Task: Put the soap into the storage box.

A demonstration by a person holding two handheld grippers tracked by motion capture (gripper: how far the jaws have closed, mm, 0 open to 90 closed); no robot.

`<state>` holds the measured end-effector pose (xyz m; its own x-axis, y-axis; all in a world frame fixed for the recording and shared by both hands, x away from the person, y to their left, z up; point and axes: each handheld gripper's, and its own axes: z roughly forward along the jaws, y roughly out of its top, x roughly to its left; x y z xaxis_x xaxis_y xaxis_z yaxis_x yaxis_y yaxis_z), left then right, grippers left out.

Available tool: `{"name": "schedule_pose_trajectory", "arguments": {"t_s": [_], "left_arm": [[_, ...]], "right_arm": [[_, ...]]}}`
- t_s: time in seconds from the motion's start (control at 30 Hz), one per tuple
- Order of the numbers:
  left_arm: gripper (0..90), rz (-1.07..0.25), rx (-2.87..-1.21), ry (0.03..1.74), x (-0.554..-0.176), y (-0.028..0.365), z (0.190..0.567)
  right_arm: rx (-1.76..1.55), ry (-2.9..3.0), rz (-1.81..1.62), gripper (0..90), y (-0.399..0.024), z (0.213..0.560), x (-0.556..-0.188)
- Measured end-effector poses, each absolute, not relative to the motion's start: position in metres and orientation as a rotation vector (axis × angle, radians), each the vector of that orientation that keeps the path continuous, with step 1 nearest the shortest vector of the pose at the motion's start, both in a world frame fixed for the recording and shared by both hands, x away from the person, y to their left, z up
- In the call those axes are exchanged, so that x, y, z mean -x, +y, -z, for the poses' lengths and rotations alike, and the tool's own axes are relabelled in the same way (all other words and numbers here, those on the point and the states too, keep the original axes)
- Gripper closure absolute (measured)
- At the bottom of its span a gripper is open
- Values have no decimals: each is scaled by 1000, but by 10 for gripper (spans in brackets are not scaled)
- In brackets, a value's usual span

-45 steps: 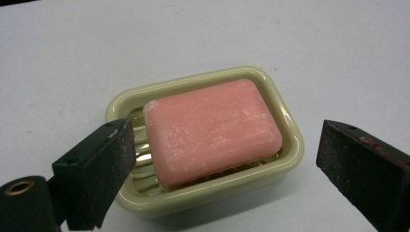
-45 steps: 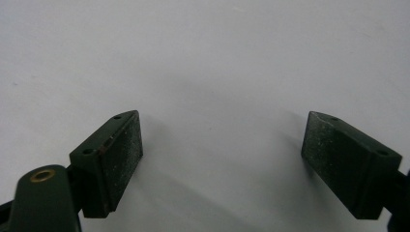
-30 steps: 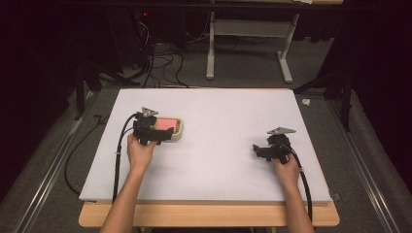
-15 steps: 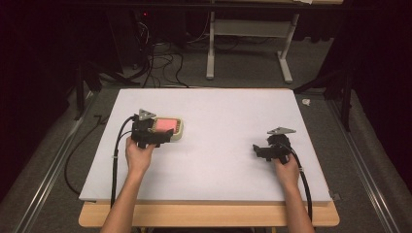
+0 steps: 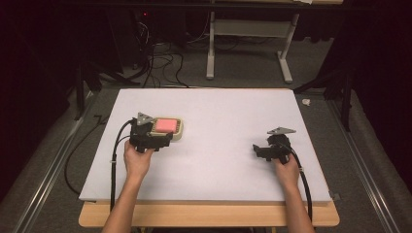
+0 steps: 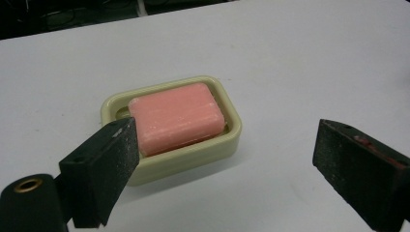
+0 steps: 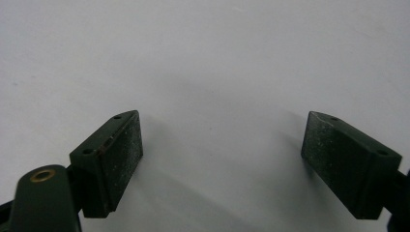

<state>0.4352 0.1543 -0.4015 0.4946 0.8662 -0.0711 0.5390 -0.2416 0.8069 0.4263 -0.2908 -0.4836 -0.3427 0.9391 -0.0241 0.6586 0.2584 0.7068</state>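
A pink bar of soap (image 6: 175, 117) (image 5: 166, 125) lies in a cream soap dish (image 6: 193, 155) (image 5: 179, 134) on the white table's left half. My left gripper (image 6: 227, 169) (image 5: 163, 140) hovers just in front of the dish, jaws wide open, one jaw near the dish's front corner; nothing is between them. My right gripper (image 7: 222, 159) (image 5: 259, 150) rests low over bare table on the right side, jaws wide open and empty.
The white tabletop (image 5: 223, 121) sits on a wooden board (image 5: 209, 216). Black cables (image 5: 114, 165) trail from both grippers toward the front edge. Beyond the far edge stand a table's metal legs (image 5: 210, 48) and floor cables.
My left gripper has edged slightly right and closer to the soap dish. The right gripper has stayed where it was.
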Motion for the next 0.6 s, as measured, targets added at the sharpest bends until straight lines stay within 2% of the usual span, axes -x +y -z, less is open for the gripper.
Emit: {"name": "schedule_pose_trajectory", "arguments": {"t_s": [0.6], "left_arm": [[101,-480,-1902,1149,-412,160,406]], "right_arm": [[-1448,2092,-845,154,-291,484,-426]]}}
